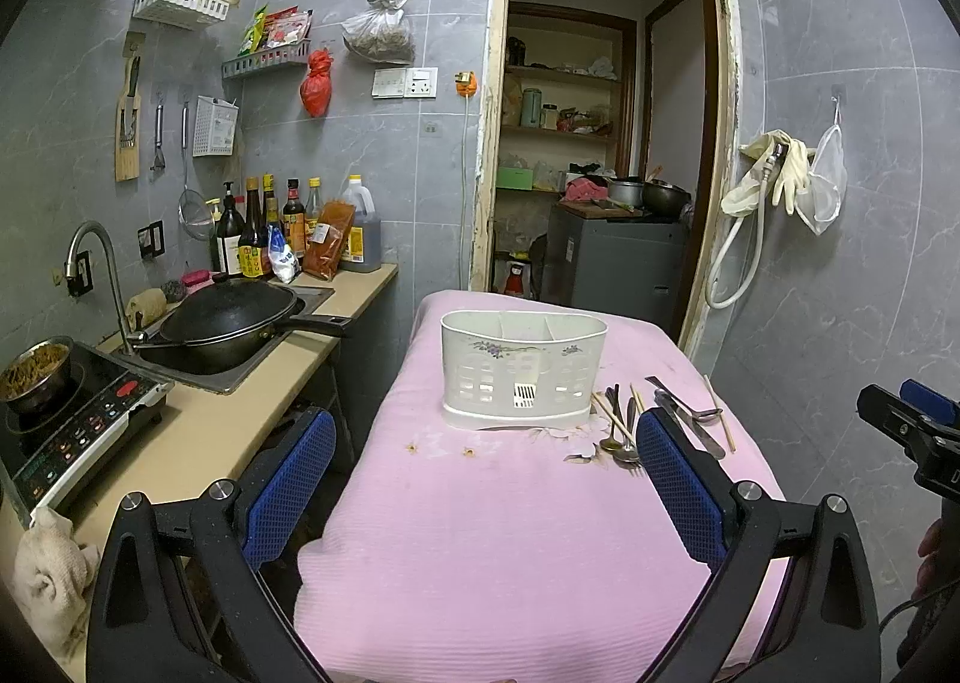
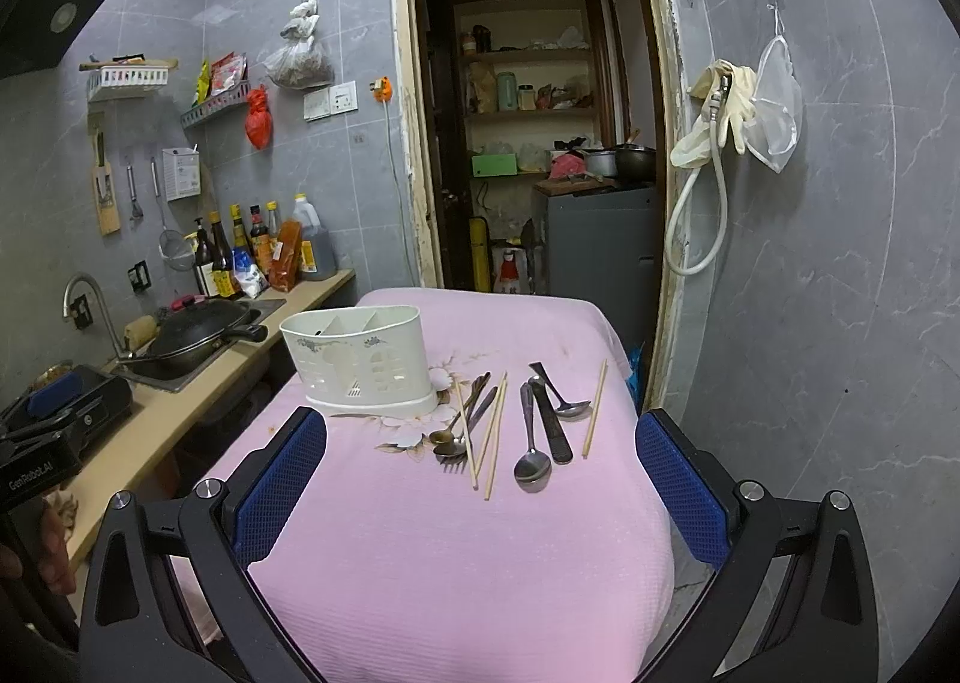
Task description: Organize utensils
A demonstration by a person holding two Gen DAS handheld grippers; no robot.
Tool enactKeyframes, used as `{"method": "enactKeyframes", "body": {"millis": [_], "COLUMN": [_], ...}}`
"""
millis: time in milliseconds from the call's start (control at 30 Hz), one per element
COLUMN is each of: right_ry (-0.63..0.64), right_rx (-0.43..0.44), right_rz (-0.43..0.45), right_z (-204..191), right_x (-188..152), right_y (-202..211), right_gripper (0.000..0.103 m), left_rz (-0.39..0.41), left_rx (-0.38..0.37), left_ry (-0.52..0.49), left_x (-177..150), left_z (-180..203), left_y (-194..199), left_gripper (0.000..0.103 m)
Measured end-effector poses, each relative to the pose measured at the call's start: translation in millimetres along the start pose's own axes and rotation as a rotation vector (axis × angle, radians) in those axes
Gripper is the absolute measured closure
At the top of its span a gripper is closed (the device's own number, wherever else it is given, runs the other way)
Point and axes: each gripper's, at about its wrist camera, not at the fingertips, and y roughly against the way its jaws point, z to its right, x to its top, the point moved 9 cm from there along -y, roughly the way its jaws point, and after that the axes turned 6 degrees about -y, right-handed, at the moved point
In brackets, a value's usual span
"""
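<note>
A small tiled kitchen, seen over a pink-covered table (image 2: 456,563). On the cloth toward the far side, a white slotted utensil holder (image 2: 363,362), upright, its divided compartments apparently empty save for a dark mark in one that cannot be made out. Just right of the holder, loose cutlery and chopsticks: a cluster of small spoons and a fork (image 2: 456,437) crossed by a pair of chopsticks (image 2: 493,437); farther right a large spoon (image 2: 531,464), a dark-handled knife (image 2: 552,428) and another spoon (image 2: 567,407); rightmost, a single chopstick (image 2: 595,407) lying apart.

Left gripper (image 1: 486,464) released, blue-padded fingers spread wide, nothing between them, held over the near part of the table facing the holder. Right gripper (image 2: 480,470) likewise released and empty, fingers wide, facing the scattered utensils.

Along the left wall, a counter with a black wok (image 1: 231,317) in the sink, an induction cooker (image 1: 78,419) and sauce bottles (image 1: 270,233). Beyond the table, an open doorway (image 2: 528,101) to a storeroom.
</note>
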Motion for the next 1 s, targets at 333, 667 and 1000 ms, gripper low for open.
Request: {"method": "enactKeyframes", "body": {"millis": [333, 667, 1000], "right_ry": [-0.004, -0.006, -0.009], "right_rx": [-0.001, 0.0, 0.001], "right_rz": [-0.002, -0.005, -0.006], "right_z": [2, 3, 3], "right_x": [-2, -2, -1], "right_y": [-2, -2, -2], "right_gripper": [0.0, 0.0, 0.0], "left_rz": [-0.006, -0.008, -0.009], "left_rx": [-0.001, 0.001, 0.002], "left_ry": [-0.005, -0.009, -0.01], "left_x": [-6, -6, -6], "left_z": [-1, 0, 0], "left_y": [-11, -13, -13], "left_gripper": [0.005, 0.005, 0.005]}}
